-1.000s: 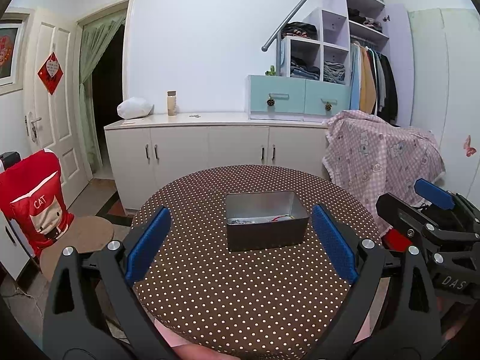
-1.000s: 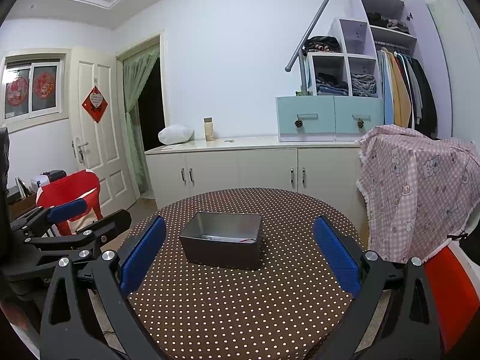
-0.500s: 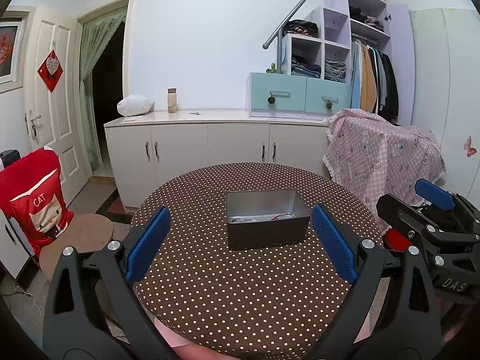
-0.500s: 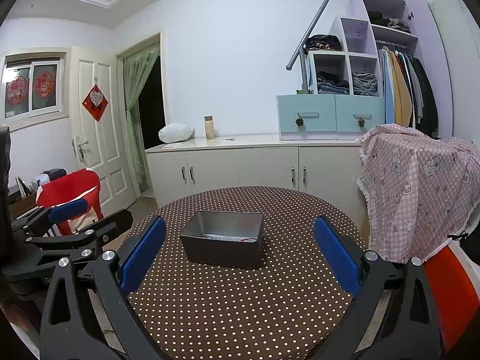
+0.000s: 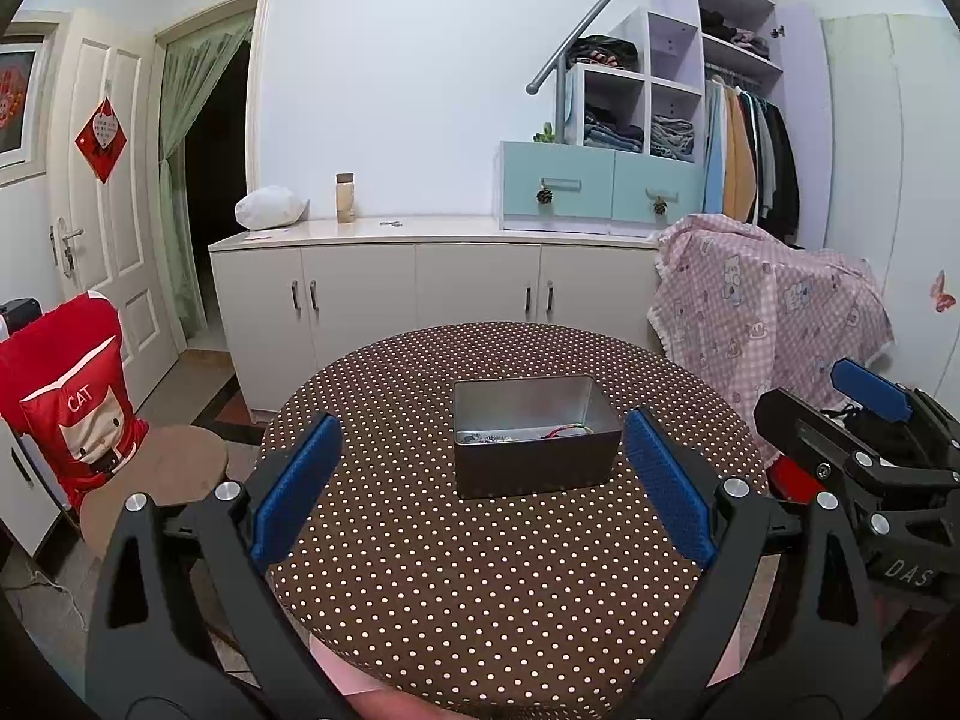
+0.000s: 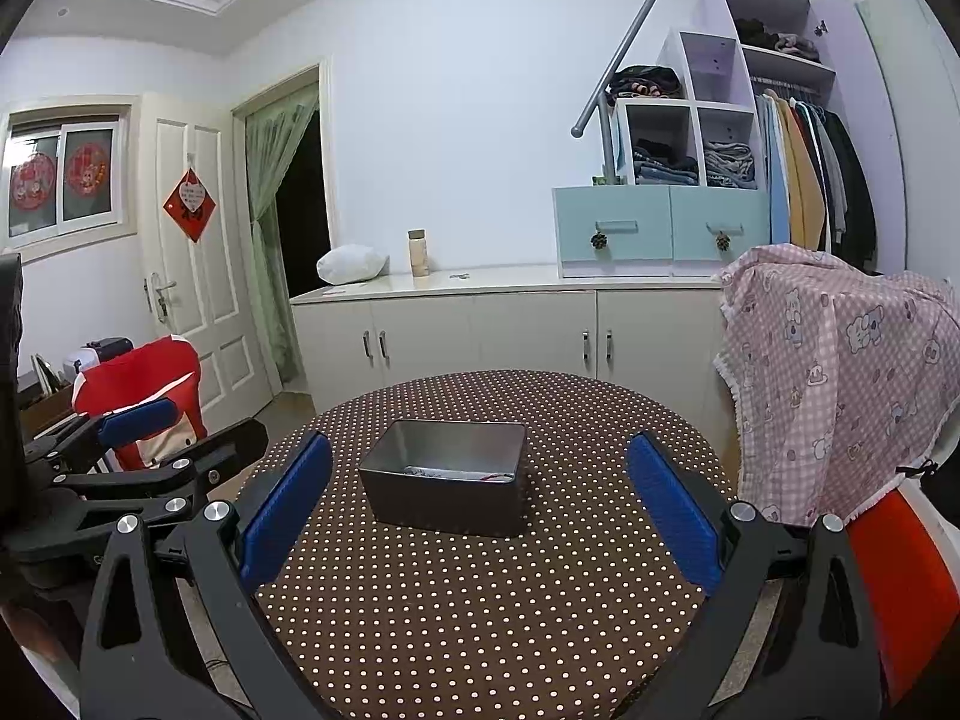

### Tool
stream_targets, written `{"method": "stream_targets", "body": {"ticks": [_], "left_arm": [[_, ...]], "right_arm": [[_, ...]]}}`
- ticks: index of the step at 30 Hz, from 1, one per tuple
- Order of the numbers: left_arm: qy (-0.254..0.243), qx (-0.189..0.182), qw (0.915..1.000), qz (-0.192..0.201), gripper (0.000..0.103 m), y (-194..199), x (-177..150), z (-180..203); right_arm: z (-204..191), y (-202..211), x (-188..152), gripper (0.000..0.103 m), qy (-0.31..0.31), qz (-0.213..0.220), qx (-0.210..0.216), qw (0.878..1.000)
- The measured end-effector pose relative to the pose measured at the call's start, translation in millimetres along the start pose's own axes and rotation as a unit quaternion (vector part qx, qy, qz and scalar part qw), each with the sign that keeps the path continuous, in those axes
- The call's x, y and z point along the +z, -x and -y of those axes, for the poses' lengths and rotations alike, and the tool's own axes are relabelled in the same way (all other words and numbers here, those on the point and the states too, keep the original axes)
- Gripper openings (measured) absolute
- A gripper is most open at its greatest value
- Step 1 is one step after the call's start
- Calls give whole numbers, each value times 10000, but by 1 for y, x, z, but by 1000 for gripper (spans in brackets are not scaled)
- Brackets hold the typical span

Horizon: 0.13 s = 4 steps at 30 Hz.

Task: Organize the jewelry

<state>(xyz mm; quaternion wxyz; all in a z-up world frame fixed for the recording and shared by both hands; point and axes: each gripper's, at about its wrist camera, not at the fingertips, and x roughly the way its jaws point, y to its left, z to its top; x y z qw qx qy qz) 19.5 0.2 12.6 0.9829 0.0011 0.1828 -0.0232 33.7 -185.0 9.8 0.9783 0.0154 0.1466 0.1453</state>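
A grey metal tin (image 5: 534, 438) sits in the middle of a round table with a brown polka-dot cloth (image 5: 480, 570). Jewelry (image 5: 522, 435) lies on the tin's floor, partly hidden by its front wall. My left gripper (image 5: 480, 480) is open and empty, held back from the tin near the table's front edge. My right gripper (image 6: 480, 504) is open and empty, also short of the tin (image 6: 447, 483). The jewelry (image 6: 456, 473) barely shows in the right wrist view. Each gripper shows at the side of the other's view.
A chair with a red cat cover (image 5: 66, 402) stands left of the table. A pink checked cloth (image 5: 774, 306) covers something at the right. White cabinets (image 5: 420, 294) and a wardrobe line the back wall.
Both grippers have pulled back and risen slightly; the tin looks a little farther away. Both stay open and empty.
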Motion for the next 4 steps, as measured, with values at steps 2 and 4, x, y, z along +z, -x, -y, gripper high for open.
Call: {"method": "stream_targets", "body": {"ticks": [2,4], "left_arm": [[7,0,10000,-10,93,-1,-3,0],[9,3,10000,-16,93,0,-4,1]], "right_arm": [[1,0,-1,95,-3,-7,-2,10000],[1,0,0,95,-3,-6,-2,10000]]}}
